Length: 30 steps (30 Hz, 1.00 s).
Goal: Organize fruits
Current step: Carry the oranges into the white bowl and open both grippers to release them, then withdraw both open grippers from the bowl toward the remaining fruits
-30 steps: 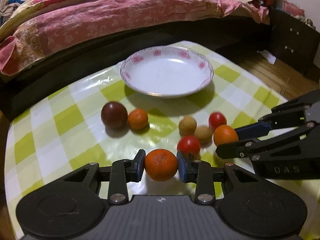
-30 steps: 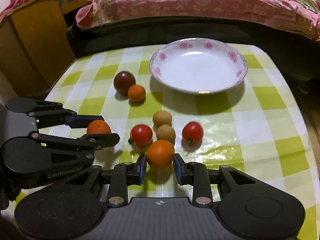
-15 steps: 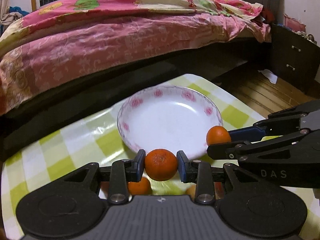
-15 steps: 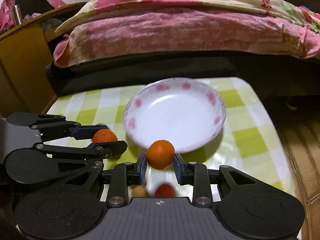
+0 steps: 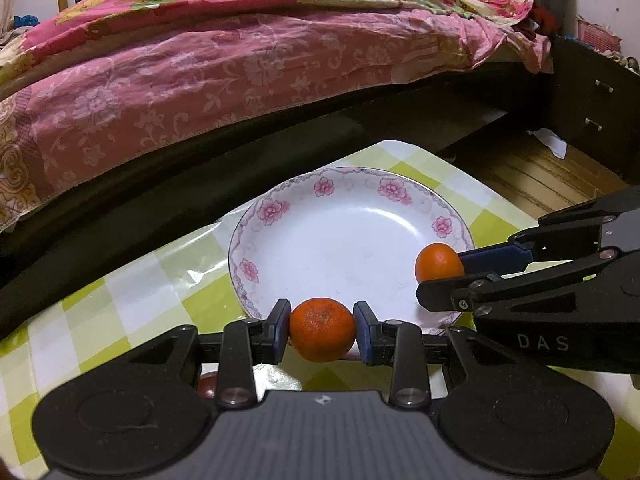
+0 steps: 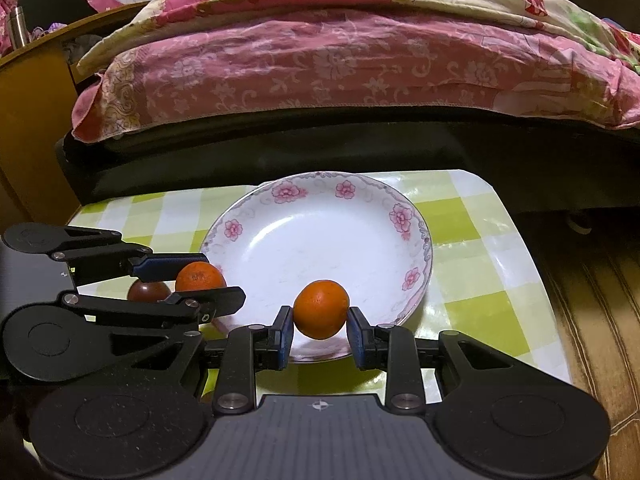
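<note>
My left gripper [image 5: 322, 328] is shut on an orange mandarin [image 5: 322, 329] at the near rim of the white floral plate [image 5: 276, 212]. My right gripper [image 6: 320, 330] holds a second orange [image 6: 321, 309] over the plate's [image 6: 416, 236] near edge; its right pad stands slightly off the fruit. In the left wrist view the right gripper [image 5: 444, 276] comes in from the right with its orange [image 5: 438, 262] over the plate's right side. In the right wrist view the left gripper [image 6: 208, 276] and its mandarin [image 6: 199, 276] are at the plate's left rim. The plate is empty.
A dark plum [image 6: 149, 290] lies on the green-checked tablecloth [image 6: 460, 216] left of the plate; other fruits are hidden under the grippers. A bed with a pink quilt [image 5: 224, 64] stands behind the table. A wooden floor [image 5: 532, 172] lies to the right.
Both grippers have lifted their oranges from the table and moved forward to the plate. The loose fruits have dropped out of view beneath them.
</note>
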Each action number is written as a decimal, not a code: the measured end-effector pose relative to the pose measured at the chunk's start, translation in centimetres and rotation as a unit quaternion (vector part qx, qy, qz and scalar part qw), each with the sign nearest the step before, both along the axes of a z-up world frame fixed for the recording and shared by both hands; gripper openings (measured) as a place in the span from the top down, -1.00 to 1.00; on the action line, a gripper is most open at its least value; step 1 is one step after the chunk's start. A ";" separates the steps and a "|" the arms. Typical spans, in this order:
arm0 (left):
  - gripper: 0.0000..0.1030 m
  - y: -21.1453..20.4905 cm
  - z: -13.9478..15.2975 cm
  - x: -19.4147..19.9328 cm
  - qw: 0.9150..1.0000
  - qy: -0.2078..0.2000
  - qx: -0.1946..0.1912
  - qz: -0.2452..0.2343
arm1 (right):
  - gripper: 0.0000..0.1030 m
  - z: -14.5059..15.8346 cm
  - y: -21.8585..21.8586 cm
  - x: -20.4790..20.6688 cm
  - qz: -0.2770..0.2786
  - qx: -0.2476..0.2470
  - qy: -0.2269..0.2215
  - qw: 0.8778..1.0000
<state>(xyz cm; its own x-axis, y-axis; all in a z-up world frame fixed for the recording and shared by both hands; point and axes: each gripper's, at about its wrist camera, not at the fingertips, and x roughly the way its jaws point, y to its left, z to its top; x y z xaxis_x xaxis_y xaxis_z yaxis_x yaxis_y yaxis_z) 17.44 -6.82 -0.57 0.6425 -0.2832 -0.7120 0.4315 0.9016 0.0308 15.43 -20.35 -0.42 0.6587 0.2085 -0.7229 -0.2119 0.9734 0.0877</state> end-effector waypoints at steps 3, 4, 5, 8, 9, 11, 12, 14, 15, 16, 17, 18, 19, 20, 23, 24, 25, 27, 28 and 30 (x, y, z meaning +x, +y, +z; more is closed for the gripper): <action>0.20 -0.1 0.0 0.2 1.000 0.003 -0.002 0.002 | 0.47 -0.2 -0.1 0.3 0.002 0.002 0.002 1.000; 0.19 -0.1 0.0 0.3 1.000 0.003 -0.002 0.003 | 0.47 -0.2 -0.1 0.4 0.001 0.003 0.002 1.000; 0.19 -0.1 0.0 0.3 1.000 0.001 0.001 0.003 | 0.46 -0.2 -0.2 0.4 0.001 0.005 0.003 1.000; 0.18 -0.3 0.0 0.3 1.000 -0.001 0.006 0.003 | 0.45 -0.2 -0.2 0.4 -0.001 0.006 0.003 1.000; 0.17 -0.2 0.0 0.3 1.000 -0.002 0.007 0.003 | 0.44 -0.2 -0.2 0.5 -0.002 0.005 0.003 1.000; 0.12 -0.1 0.1 0.3 1.000 -0.002 0.006 0.006 | 0.44 -0.2 -0.2 0.4 -0.001 0.005 0.001 1.000; 0.11 -0.1 0.1 0.3 1.000 -0.003 0.006 0.008 | 0.43 -0.2 -0.2 0.4 -0.001 0.006 0.000 1.000; 0.09 0.1 0.2 0.3 1.000 -0.004 0.005 0.008 | 0.42 -0.2 -0.2 0.4 -0.002 0.007 -0.001 1.000; 0.09 0.1 0.3 0.2 1.000 -0.005 0.005 0.008 | 0.42 -0.2 -0.3 0.4 -0.002 0.008 -0.001 1.000; 0.09 0.1 0.4 0.1 1.000 -0.006 0.006 0.007 | 0.42 -0.1 -0.3 0.4 -0.002 0.009 -0.001 1.000; 0.09 0.2 0.6 0.0 1.000 -0.007 0.007 0.007 | 0.42 -0.1 -0.3 0.4 -0.003 0.009 -0.003 1.000; 0.09 0.3 0.8 -0.1 1.000 -0.008 0.006 0.007 | 0.41 -0.1 -0.3 0.4 -0.004 0.009 -0.004 1.000; 0.09 0.4 1.0 -0.2 1.000 -0.008 0.005 0.007 | 0.41 0.0 -0.4 0.3 -0.005 0.010 -0.005 1.000; 0.08 0.4 1.2 -0.3 1.000 -0.009 0.004 0.007 | 0.41 0.1 -0.4 0.3 -0.006 0.012 -0.005 1.000; 0.08 0.8 1.9 -0.9 1.000 -0.012 -0.001 0.008 | 0.41 0.5 -0.4 0.0 -0.008 0.015 -0.009 1.000; 0.08 0.8 2.1 -1.2 1.000 -0.012 -0.002 0.008 | 0.41 0.6 -0.3 -0.2 -0.007 0.016 -0.010 1.000; 0.07 0.9 2.3 -1.4 1.000 -0.012 -0.002 0.008 | 0.41 0.7 -0.3 -0.3 -0.006 0.016 -0.010 1.000; 0.07 1.2 2.7 -2.1 1.000 -0.010 -0.003 0.008 | 0.41 1.0 -0.1 -0.7 -0.003 0.015 -0.012 1.000; 0.07 1.4 2.9 -2.4 1.000 -0.008 -0.006 0.008 | 0.41 1.1 0.0 -0.8 -0.002 0.015 -0.013 1.000; 0.07 1.6 3.3 -3.0 1.000 -0.004 -0.011 0.010 | 0.40 1.3 0.0 -1.3 -0.001 0.012 -0.015 1.000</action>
